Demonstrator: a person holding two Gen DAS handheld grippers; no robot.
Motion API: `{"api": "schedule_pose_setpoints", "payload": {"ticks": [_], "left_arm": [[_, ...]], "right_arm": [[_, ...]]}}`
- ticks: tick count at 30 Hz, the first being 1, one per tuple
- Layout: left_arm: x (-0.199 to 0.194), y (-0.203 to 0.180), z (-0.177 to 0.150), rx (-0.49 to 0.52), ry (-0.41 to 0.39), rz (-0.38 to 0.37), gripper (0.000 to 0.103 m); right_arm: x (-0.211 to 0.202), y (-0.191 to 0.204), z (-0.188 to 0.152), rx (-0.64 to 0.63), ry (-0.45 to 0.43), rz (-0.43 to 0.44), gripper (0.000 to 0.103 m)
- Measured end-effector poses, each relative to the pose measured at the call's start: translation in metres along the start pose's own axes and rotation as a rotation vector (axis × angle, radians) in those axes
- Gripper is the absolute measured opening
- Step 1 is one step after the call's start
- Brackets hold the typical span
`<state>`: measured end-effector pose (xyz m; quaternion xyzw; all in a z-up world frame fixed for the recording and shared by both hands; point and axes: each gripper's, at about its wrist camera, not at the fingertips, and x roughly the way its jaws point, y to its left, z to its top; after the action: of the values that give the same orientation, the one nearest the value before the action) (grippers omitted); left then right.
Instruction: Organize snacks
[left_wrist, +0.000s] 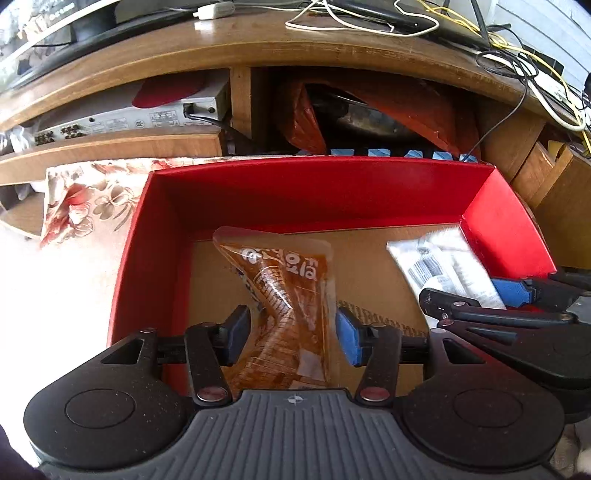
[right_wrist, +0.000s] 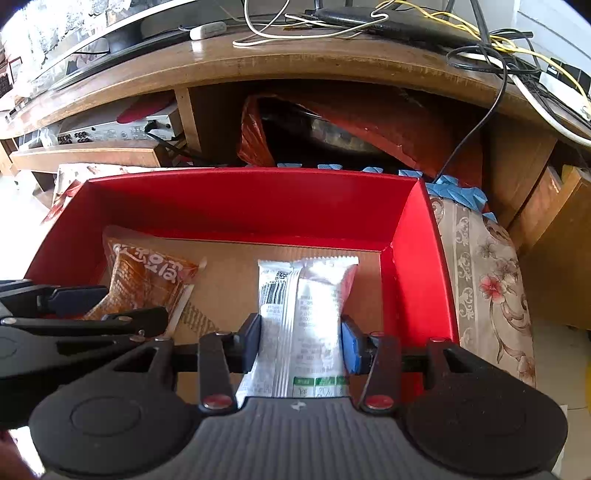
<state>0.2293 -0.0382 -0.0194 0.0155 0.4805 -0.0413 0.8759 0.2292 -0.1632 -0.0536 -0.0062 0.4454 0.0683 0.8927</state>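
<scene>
Two snack packets, one red box (left_wrist: 258, 199), two hand-held grippers.

Item 1: orange packet (left_wrist: 284, 295), clear film with white lettering. Lies inside the box toward its left wall, long side running from the near edge toward the far wall. The left gripper (left_wrist: 291, 334) straddles its near end. Its jaws stand apart: a gap shows between the blue pad and the wrapper on the right, while the dark pad on the left sits close to or barely against the film. No grip, by the look of it; the packet seems to rest on the cardboard floor (left_wrist: 369, 266) of the box.

Item 2: silver-white packet (right_wrist: 303, 306), barcode face up, toward the right wall of the box. The right gripper (right_wrist: 299, 341) is clamped on it at mid-length, both pads pressing and the wrapper pinched narrow between them. Its far end hangs near the floor; whether it touches cannot be told.

Step in hand, as judged: laying both packets side by side in the box.

Handling notes:
- Left: widen the jaws fully before lifting away, so that neither pad drags the orange film.
- Right: lower until the silver packet lies flat, parallel to the right wall and well apart from the orange one, then release.
- Soft wrappers crumple; withdraw straight back along the fingers.
- The two grippers sit just beside each other at the near edge; withdraw one at a time.

Surroundings: wooden cabinet (right_wrist: 332, 62) behind the box, cables (right_wrist: 480, 44) on top, floral cloth (right_wrist: 491, 280) beneath.
</scene>
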Motion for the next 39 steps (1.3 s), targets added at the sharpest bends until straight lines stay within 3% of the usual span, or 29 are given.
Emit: {"api": "schedule_pose_setpoints", "payload": {"ticks": [17, 25, 39], "left_arm": [[-0.041, 0.011, -0.001, -0.028, -0.092, -0.065, 0.077], [-0.066, 0.021, -0.012, -0.029, -0.112, -0.086, 0.077], [-0.112, 0.069, -0.061, -0.072, -0.134, -0.083, 0.082]], "right_arm": [[-0.049, -0.003, 0.008, 0.046, -0.113, 0.001, 0.033], [-0.073, 0.011, -0.002, 0.026, -0.134, 0.029, 0.035], [-0.092, 0.069, -0.043, -0.113, -0.067, 0.127, 0.038]]}}
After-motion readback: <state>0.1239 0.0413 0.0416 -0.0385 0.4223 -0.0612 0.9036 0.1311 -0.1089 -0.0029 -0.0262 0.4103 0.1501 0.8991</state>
